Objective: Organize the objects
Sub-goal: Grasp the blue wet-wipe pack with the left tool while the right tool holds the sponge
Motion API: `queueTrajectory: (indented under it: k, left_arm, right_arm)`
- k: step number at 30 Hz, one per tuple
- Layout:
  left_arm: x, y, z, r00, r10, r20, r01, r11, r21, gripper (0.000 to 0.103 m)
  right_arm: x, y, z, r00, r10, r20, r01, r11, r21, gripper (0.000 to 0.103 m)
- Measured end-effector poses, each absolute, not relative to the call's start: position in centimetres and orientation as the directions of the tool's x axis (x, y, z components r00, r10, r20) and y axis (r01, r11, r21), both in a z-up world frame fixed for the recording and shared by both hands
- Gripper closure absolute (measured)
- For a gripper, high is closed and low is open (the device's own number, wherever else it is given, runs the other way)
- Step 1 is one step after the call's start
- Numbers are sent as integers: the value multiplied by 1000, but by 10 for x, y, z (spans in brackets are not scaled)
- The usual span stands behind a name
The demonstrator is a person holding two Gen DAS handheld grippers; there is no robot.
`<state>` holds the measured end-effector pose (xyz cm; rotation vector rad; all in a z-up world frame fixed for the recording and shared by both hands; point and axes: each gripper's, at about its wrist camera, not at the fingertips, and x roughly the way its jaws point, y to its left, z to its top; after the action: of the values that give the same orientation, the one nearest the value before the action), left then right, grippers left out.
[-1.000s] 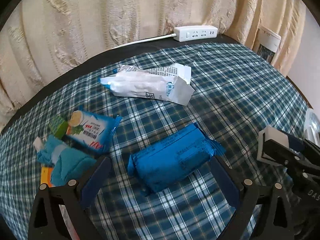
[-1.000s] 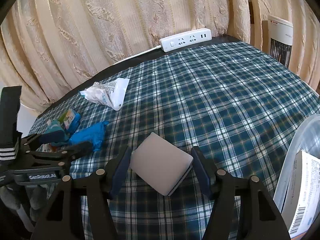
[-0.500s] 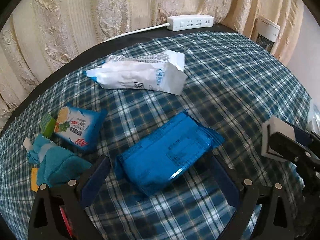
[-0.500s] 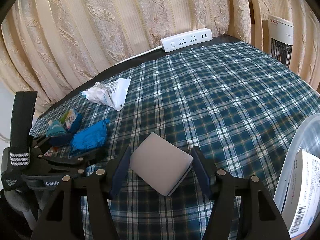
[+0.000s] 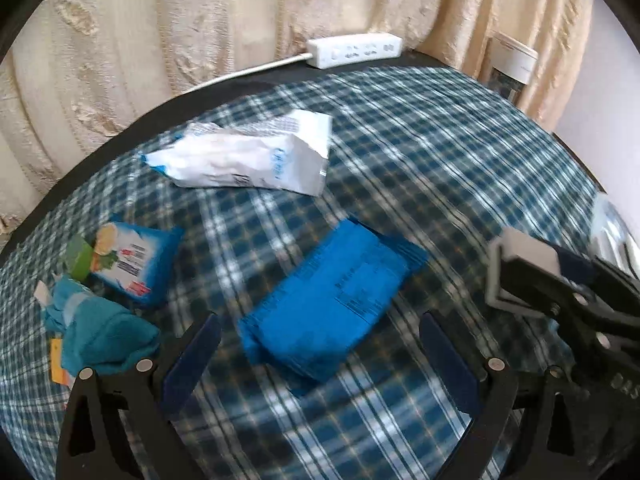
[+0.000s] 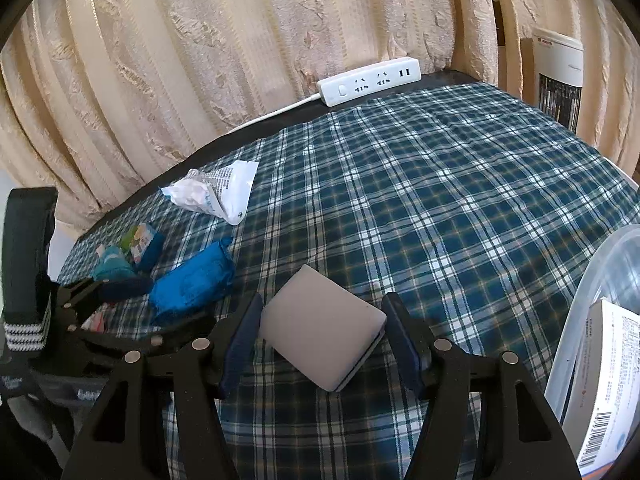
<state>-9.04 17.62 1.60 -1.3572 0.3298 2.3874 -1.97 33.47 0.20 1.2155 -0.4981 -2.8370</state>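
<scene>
A blue foil packet (image 5: 332,300) lies on the plaid cloth between the two fingers of my left gripper (image 5: 320,352). That gripper is open, with a gap on both sides of the packet. From the right wrist view, the left gripper (image 6: 160,304) straddles the near end of the blue packet (image 6: 192,280). My right gripper (image 6: 322,332) is shut on a flat grey-white box (image 6: 324,324), held tilted above the cloth. The left wrist view shows that box (image 5: 520,256) in the right gripper at the right edge.
A crumpled white bag (image 5: 248,160) lies further back. A blue lemon-print pack (image 5: 132,260) and a teal cloth (image 5: 100,332) sit at the left. A white power strip (image 6: 368,80) lies by the curtain. A clear bin (image 6: 592,280) holding a barcoded box (image 6: 608,380) stands at the right.
My left gripper has crept slightly forward, so the blue packet sits deeper between its fingers. The right gripper and its box have not moved.
</scene>
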Motion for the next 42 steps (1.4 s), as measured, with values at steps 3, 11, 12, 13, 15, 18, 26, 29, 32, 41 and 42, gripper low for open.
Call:
queueTrajectory:
  k: [3,11,12,13,15,18,26,29,32,41,42]
  left_arm:
    - [-96,173,15,-468,202,-861,-413,-911,11,2]
    - [-96,179,8,-504,166,-847,-413,-908,68,5]
    - [-97,180,9,-505,171,-846,-417,-906,65,7]
    - [-97,180,10,-504,175,-846,-422,-904,64,10]
    - [-95,182,11,-503,182,-845,-433,-899,64,16]
    - [-91,186,13,-504,192,-842,-452,-890,67,26]
    - [-83,187,16,-504,192,-842,-449,-891,66,46]
    - [-81,183,17,-500,194,-844,-434,-900,50,48]
    - [-78,179,18,-500,191,-845,-417,-908,42,50]
    - [-64,169,22,-502,187,-844,-382,-924,22,53]
    - [-63,169,21,-502,185,-845,-379,-925,23,53]
  right_arm:
    - [-20,335,2,-697,-137,-704,-110,-949,295,40]
    - [-21,338,2,-698,-139,-703,-116,-946,301,40]
    - [-21,338,2,-698,-138,-703,-116,-947,301,40]
    - [-21,338,1,-698,-138,-703,-116,-946,301,40]
    - [-21,338,1,-698,-138,-703,-117,-946,302,40]
    - [-21,339,1,-700,-138,-701,-118,-945,304,40]
    - [-20,341,1,-703,-139,-698,-118,-944,307,40]
    - [-19,342,2,-705,-138,-696,-120,-944,309,40]
    - [-19,342,2,-705,-139,-695,-118,-944,308,40]
    - [-18,342,2,-708,-140,-692,-116,-944,310,40]
    - [-18,342,2,-708,-141,-692,-116,-944,310,40]
